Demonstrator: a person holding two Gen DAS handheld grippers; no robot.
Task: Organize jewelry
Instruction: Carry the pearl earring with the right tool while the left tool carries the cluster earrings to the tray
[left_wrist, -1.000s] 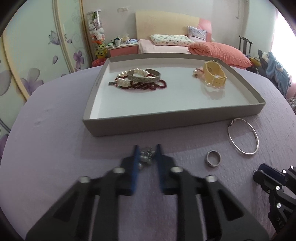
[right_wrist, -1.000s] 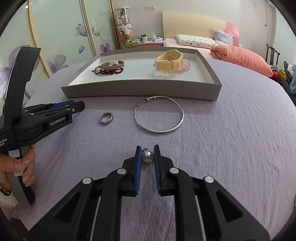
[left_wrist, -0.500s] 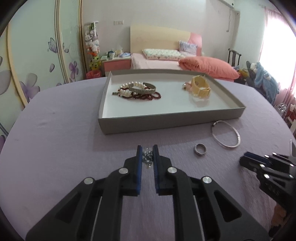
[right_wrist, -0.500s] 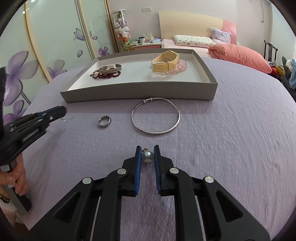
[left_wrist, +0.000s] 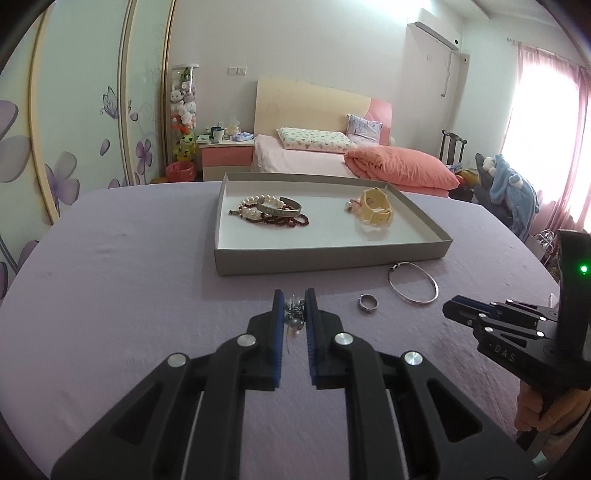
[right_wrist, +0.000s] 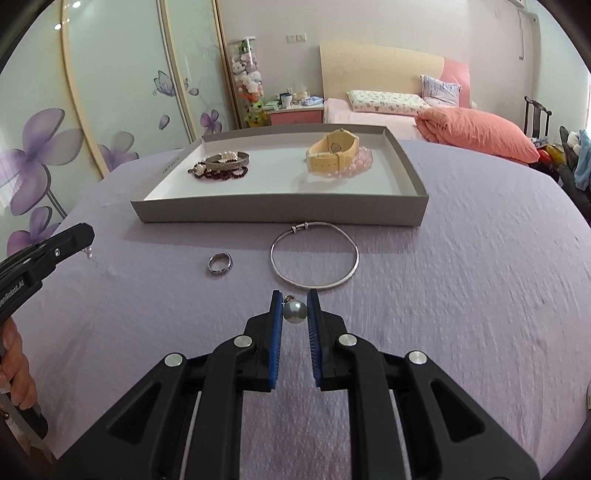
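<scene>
My left gripper (left_wrist: 294, 308) is shut on a small beaded earring cluster (left_wrist: 294, 317), lifted above the purple cloth. My right gripper (right_wrist: 294, 307) is shut on a grey pearl earring (right_wrist: 294, 312) just in front of the silver bangle (right_wrist: 314, 254). A silver ring (right_wrist: 220, 264) lies left of the bangle on the cloth. Behind them stands the grey tray (right_wrist: 280, 212), holding a pile of pearl and dark red bracelets (right_wrist: 221, 166) on the left and a cream watch (right_wrist: 332, 153) on pink beads at the right. In the left wrist view the tray (left_wrist: 328, 258), ring (left_wrist: 368, 302) and bangle (left_wrist: 413, 286) lie ahead.
The purple tablecloth (right_wrist: 461, 295) covers a round table. The left tool (right_wrist: 40, 258) and a hand enter the right wrist view at the left edge; the right tool (left_wrist: 517, 332) shows at the right of the left wrist view. A bed and wardrobe stand beyond.
My left gripper has risen and drawn back from the tray with the earring cluster in it, so the tray looks smaller. The right gripper has stayed put with its pearl.
</scene>
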